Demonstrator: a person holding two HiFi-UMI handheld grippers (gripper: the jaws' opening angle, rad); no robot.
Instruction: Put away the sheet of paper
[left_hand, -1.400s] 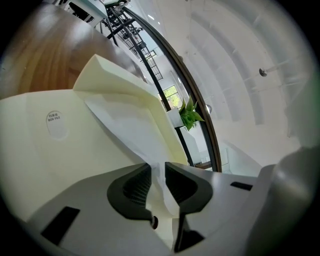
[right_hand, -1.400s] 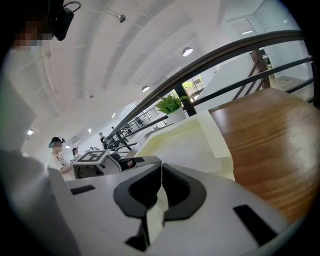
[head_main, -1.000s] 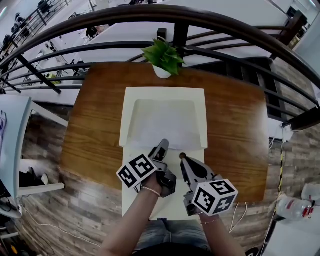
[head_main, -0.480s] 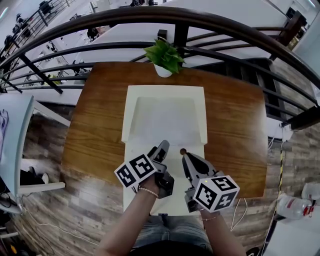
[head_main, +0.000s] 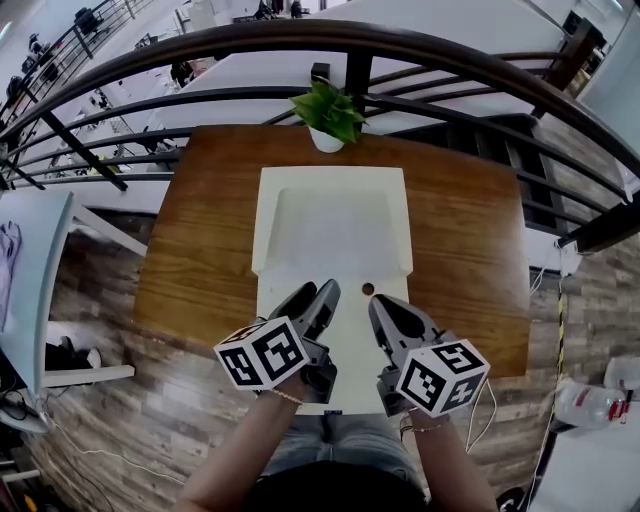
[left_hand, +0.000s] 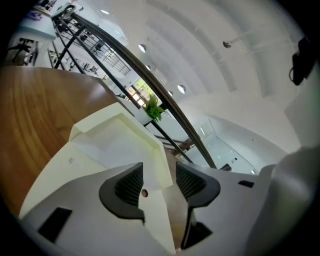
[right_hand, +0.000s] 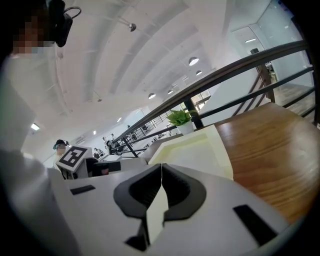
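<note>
— Fingers (left_hand: 129, 186) of the left gripper (left_hand: 159, 170): how do they stand?

— Apart. Both ribbed black pads are bare. The jaws have just been closing a little, yet nothing is pressed between them. Through the gap you see only a corner of the cream tray (left_hand: 150, 145), farther off.

— And the right gripper (right_hand: 161, 169)?

— Together, pinched on the sheet of paper (right_hand: 156, 212). It shows edge-on there, a thin white blade running down between the dark, curved pads.

— Where does that put the sheet on the table (head_main: 200, 230)?

— At the near end. In the head view both grippers hang side by side over a flat, pale panel that runs from the tray toward the person. Whether that whole panel is the sheet, I cannot tell.

— Describe the tray.

— Shallow, rectangular, matte cream, with low raised walls along the sides and angled near corners. A small round brown stud (head_main: 367, 289) sits on the pale panel just before its near edge, close to the right gripper's tip.

— And the surface underneath?

— Glossy reddish-brown wood with a long streaked grain and rounded corners.

— Anything else on it?

— A leafy green plant (head_main: 328, 108) in a small white pot, at the far edge just beyond the tray. Behind it curves a dark, smooth railing (head_main: 450, 60).
</note>
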